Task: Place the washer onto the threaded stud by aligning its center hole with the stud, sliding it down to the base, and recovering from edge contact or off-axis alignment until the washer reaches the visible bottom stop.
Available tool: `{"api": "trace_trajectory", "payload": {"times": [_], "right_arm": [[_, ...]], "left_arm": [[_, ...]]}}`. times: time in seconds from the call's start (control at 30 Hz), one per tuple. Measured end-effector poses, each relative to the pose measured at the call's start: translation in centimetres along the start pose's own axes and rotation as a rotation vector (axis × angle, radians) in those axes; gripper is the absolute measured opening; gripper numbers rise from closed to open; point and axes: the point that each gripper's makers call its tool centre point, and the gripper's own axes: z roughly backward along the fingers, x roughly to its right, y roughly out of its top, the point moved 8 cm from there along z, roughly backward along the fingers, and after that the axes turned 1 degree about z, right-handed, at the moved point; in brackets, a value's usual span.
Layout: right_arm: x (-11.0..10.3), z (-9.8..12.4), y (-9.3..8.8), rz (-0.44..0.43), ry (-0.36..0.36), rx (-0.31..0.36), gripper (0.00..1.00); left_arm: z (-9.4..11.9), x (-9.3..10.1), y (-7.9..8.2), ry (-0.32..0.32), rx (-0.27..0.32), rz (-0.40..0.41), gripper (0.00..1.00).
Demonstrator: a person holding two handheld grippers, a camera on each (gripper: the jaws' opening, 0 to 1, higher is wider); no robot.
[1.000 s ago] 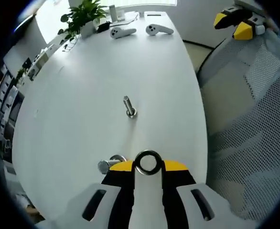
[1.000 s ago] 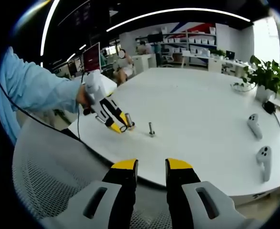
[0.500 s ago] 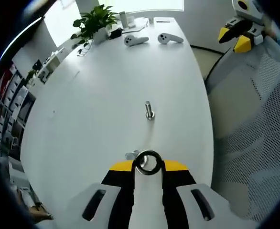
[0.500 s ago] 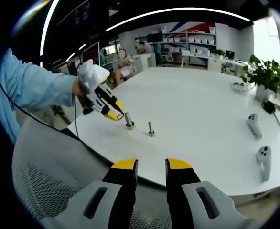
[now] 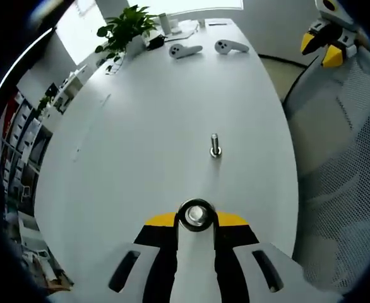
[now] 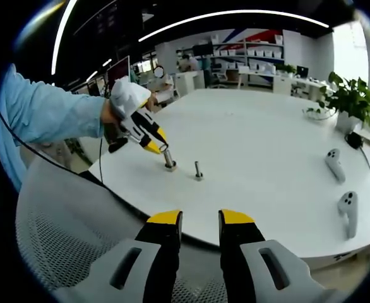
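Observation:
My left gripper (image 5: 196, 221) is shut on a steel washer (image 5: 196, 213), held flat at its yellow tips. A grey stud top shows through the washer's hole. In the right gripper view the left gripper (image 6: 156, 146) hovers tilted, tips right over the top of the near threaded stud (image 6: 170, 161), which stands upright on the white table (image 6: 267, 145). A second upright stud (image 5: 214, 146) (image 6: 198, 170) stands a little further along the table. My right gripper (image 6: 200, 219) is off the table edge, above a mesh chair, its jaws apart with nothing between them. It also appears far off as the right gripper (image 5: 324, 45).
Two white controllers (image 5: 185, 50) (image 5: 230, 45) lie at the table's far end, by a potted plant (image 5: 125, 28). A mesh chair (image 5: 343, 164) stands beside the table edge. A person's blue sleeve (image 6: 46, 120) reaches in from the left. Bare table top (image 5: 141, 139) surrounds the studs.
The left gripper with the washer has swung from beside the near stud to over its top; the stud now shows through the washer hole. The right gripper has not moved.

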Motion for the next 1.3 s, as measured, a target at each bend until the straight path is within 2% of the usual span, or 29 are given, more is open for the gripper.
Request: {"api": "trace_trajectory", "payload": {"times": [1.0, 1.3], "right_arm": [[0.1, 0.0, 0.0, -0.016, -0.015, -0.002, 0.25], [0.1, 0.0, 0.0, -0.016, -0.015, -0.002, 0.25]], "left_arm": [[-4.2, 0.4, -0.9, -0.051, -0.087, -0.023, 0.19], [-4.3, 0.8, -0.8, -0.06, -0.122, -0.026, 0.19]]}}
